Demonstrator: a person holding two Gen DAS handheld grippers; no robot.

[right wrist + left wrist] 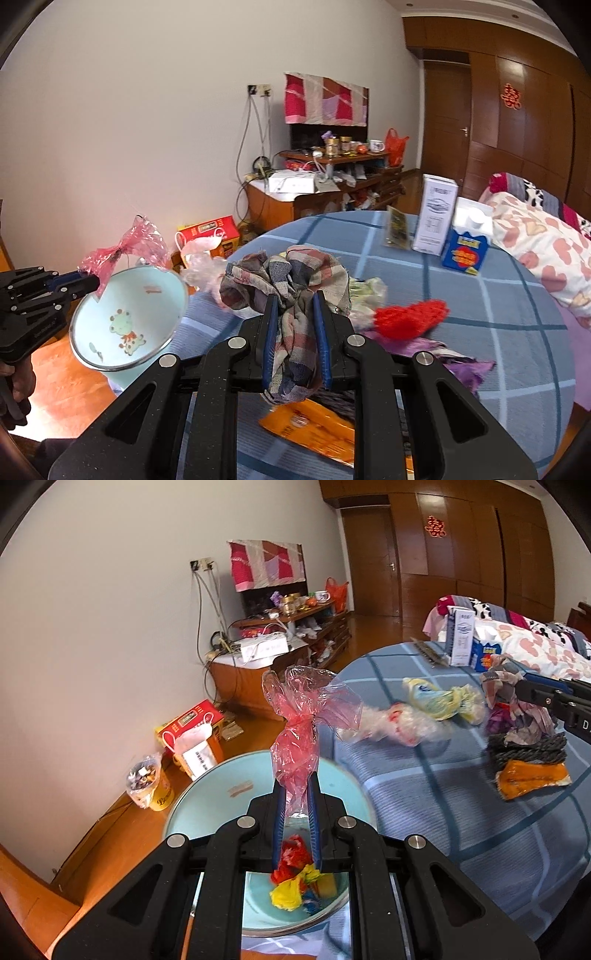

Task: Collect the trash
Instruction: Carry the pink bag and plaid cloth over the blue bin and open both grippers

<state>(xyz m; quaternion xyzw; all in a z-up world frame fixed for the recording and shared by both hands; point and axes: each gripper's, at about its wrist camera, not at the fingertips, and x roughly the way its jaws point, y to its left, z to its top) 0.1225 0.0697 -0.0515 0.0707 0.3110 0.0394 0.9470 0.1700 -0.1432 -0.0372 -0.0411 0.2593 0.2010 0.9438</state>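
My left gripper (pixel 297 775) is shut on a crumpled pink cellophane wrapper (pixel 303 716) and holds it above a light-blue basin (pixel 207 805) with colourful scraps (pixel 299 882) inside. The basin (pixel 166 291) sits at the left edge of the round table. My right gripper (pixel 295 299) is shut on a plaid cloth rag (pixel 291 280), lifted over the table. On the blue checked tablecloth (pixel 424 812) lie a clear plastic bag (pixel 395 720), a yellow-blue wrapper (pixel 439 698), an orange wrapper (pixel 532 779), a dark rope (pixel 528 749), a red mesh (pixel 410 317) and purple plastic (pixel 461 362).
A white carton (pixel 436 218) and a blue box (pixel 465 251) stand at the table's far side, next to a small packet (pixel 397 225). A bed (pixel 546 236) lies right. A red box (pixel 192 723) and a snack cup (pixel 151 786) sit on the wooden floor by the wall.
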